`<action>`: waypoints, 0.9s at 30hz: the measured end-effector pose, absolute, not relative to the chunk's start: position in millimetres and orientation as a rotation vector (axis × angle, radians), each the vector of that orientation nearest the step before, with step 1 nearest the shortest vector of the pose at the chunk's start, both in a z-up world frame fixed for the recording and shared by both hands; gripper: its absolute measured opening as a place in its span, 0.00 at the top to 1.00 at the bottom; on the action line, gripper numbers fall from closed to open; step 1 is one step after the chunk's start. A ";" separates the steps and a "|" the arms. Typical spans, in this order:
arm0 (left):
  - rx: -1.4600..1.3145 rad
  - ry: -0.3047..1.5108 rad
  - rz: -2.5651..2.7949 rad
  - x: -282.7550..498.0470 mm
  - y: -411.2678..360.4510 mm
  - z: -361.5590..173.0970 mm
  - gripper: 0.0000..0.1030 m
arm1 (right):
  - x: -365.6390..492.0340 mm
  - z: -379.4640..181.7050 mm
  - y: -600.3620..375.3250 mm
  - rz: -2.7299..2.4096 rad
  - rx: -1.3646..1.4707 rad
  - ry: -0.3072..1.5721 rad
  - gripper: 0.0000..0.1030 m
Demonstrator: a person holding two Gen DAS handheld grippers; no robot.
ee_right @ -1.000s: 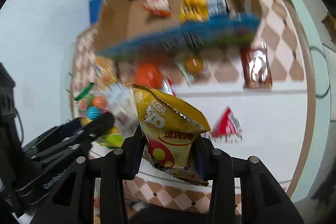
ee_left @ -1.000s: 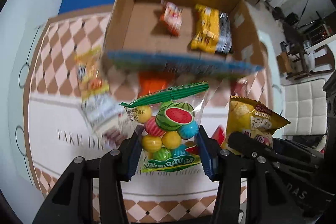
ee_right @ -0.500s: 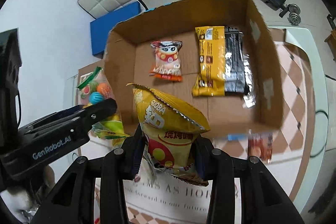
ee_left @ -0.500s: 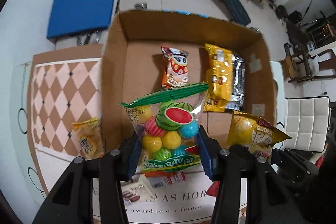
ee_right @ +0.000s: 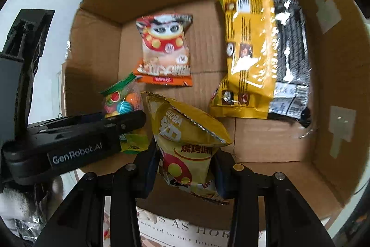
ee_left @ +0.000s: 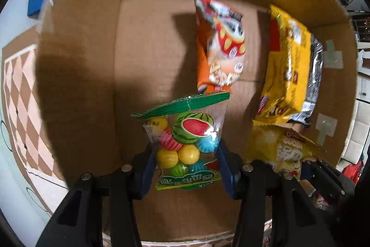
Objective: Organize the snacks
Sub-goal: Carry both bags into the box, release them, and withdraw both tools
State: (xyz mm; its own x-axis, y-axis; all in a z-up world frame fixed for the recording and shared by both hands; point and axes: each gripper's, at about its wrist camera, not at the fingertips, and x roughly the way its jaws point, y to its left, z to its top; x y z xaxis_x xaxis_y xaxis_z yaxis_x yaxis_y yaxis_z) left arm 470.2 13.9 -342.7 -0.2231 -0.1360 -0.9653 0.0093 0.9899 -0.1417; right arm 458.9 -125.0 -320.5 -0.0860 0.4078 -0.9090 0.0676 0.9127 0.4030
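While both grippers reach into the cardboard box (ee_right: 335,75), each clamps one snack.
Left gripper (ee_left: 185,166): candy-ball bag (ee_left: 185,140), left of centre. Right gripper (ee_right: 185,168): yellow chip bag (ee_right: 187,140), beside it, above the box floor.

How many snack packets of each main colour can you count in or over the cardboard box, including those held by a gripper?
Yellow: 2, the flat yellow packet and the GUOBA bag in the right gripper
Orange-red: 1, the cartoon-face packet
Black and silver: 1, the black packet
Clear with green top: 1, the gumball bag in the left gripper
Total: 5
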 end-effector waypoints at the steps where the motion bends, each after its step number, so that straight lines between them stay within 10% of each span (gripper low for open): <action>1: -0.093 1.800 -0.136 468.8 13.9 -345.4 0.55 | 460.1 -326.5 -123.0 0.300 0.365 1.672 0.57; 3: -0.085 1.808 -0.138 466.8 15.8 -349.5 0.52 | 462.2 -333.5 -120.9 0.284 0.337 1.704 0.47; 5: -0.081 1.795 -0.137 465.7 16.9 -347.6 0.33 | 463.6 -334.3 -120.4 0.266 0.315 1.708 0.05; 27: -0.001 1.421 -0.104 422.2 17.7 -222.5 0.25 | 418.0 -249.7 -148.0 0.082 0.138 1.442 0.05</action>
State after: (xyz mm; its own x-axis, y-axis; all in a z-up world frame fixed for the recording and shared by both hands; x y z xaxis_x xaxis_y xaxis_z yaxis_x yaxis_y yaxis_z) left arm 422.2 17.7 -222.5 0.1457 -0.0726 -0.9867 0.0712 0.9955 -0.0627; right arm 418.0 -148.0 -249.7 0.1280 0.1395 -0.9819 0.0272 0.9892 0.1441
